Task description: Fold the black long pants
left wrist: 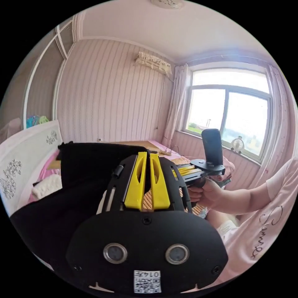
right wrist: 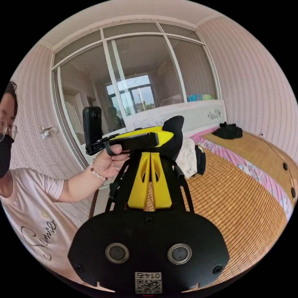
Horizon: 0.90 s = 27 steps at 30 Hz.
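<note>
The black long pants (left wrist: pixel 77 173) hang in the air from my left gripper (left wrist: pixel 147 154), whose yellow jaws are shut on the cloth's upper edge; the fabric drapes down and to the left. In the right gripper view the same gripper (right wrist: pixel 166 135) is held by a hand, with a bunch of the black pants (right wrist: pixel 173 130) at its tip. My right gripper (right wrist: pixel 151 154) is just below it, jaws pressed together; I see no cloth between them. In the left gripper view the right gripper (left wrist: pixel 183 170) points in from the right, its tip hidden behind my left gripper.
A bed with a bamboo mat (right wrist: pixel 236 198) lies below. Near the white headboard (right wrist: pixel 186 115) sit a white fluffy bundle (right wrist: pixel 187 156) and another black garment (right wrist: pixel 228 131). The person (right wrist: pixel 31 198) stands close by. A window (left wrist: pixel 229 111) has a small fan (left wrist: pixel 237 144) on its sill.
</note>
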Motion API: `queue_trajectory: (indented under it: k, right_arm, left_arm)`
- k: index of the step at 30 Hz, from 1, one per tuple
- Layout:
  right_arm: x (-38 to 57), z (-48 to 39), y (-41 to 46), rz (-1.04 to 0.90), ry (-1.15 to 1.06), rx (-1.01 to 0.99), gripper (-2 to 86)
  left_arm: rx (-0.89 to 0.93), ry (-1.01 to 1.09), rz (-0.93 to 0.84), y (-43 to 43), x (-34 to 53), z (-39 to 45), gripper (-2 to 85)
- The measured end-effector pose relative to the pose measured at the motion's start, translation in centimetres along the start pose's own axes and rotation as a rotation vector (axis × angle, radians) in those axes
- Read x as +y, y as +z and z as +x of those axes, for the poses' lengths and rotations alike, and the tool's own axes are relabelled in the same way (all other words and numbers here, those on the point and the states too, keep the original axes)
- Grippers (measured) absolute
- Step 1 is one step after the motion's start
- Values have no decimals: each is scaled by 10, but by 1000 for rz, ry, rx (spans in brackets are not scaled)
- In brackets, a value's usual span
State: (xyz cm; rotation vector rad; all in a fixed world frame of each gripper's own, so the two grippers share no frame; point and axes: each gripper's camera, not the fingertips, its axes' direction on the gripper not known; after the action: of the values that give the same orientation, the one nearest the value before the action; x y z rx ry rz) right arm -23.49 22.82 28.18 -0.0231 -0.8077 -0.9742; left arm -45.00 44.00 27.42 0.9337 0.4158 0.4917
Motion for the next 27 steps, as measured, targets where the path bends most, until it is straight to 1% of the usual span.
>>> queue_trajectory:
  k: [1, 2, 3, 4, 5, 6, 8, 11, 12, 13, 16, 18, 20, 22, 23, 24, 25, 26, 27]
  right_arm:
    - [21, 9, 3, -46, 42, 17, -3]
    - [65, 27, 14, -177, 131, 67, -2]
    - [108, 43, 25, -327, 233, 118, -1]
    - [128, 49, 29, -389, 277, 128, -1]
    - [160, 57, 32, -466, 337, 136, 1]
    - [181, 59, 31, -502, 372, 154, 4]
    - [191, 60, 30, -512, 377, 160, 12]
    - [171, 58, 41, -503, 284, 137, 50]
    - [158, 56, 50, -504, 241, 131, 78]
    - [152, 55, 55, -506, 220, 124, 85]
    - [120, 40, 92, -528, 83, 78, 114]
    - [101, 26, 131, -605, -38, 117, 146]
    - [97, 23, 159, -673, -89, 153, 173]
    - [103, 30, 186, -783, -69, 179, 185]
    - [112, 37, 201, -876, -37, 187, 185]
    - [118, 42, 205, -911, -22, 207, 166]
    - [117, 41, 200, -882, -34, 255, 156]
    - [116, 39, 192, -874, -74, 281, 85]
    - [114, 39, 182, -881, -108, 257, 38]
  left_arm:
    - [57, -49, -83, 32, 36, 6, 5]
    - [81, -80, -128, 48, 56, 8, 8]
    - [106, -158, -228, 74, 95, 11, 11]
    - [134, -218, -317, 88, 130, 16, 11]
    - [161, -240, -342, 90, 145, 18, 8]
    - [200, -282, -357, 85, 168, 22, 3]
    - [183, -329, -352, 63, 192, 24, 1]
    - [-18, -411, -350, 13, 215, 9, 5]
    - [-144, -465, -345, -9, 224, -3, 10]
    - [-272, -515, -348, -29, 234, -15, 18]
    - [-472, -666, -360, -66, 260, -46, 46]
    - [-502, -745, -362, -77, 273, -59, 61]
    - [-514, -803, -354, -80, 281, -68, 77]
    - [-510, -882, -347, -74, 291, -81, 112]
    - [-508, -902, -355, -70, 294, -84, 119]
    - [-506, -946, -396, -60, 302, -92, 133]
    - [-461, -969, -453, -47, 310, -99, 133]
    - [-431, -979, -483, -41, 313, -101, 132]
    - [-376, -979, -514, -33, 318, -104, 119]
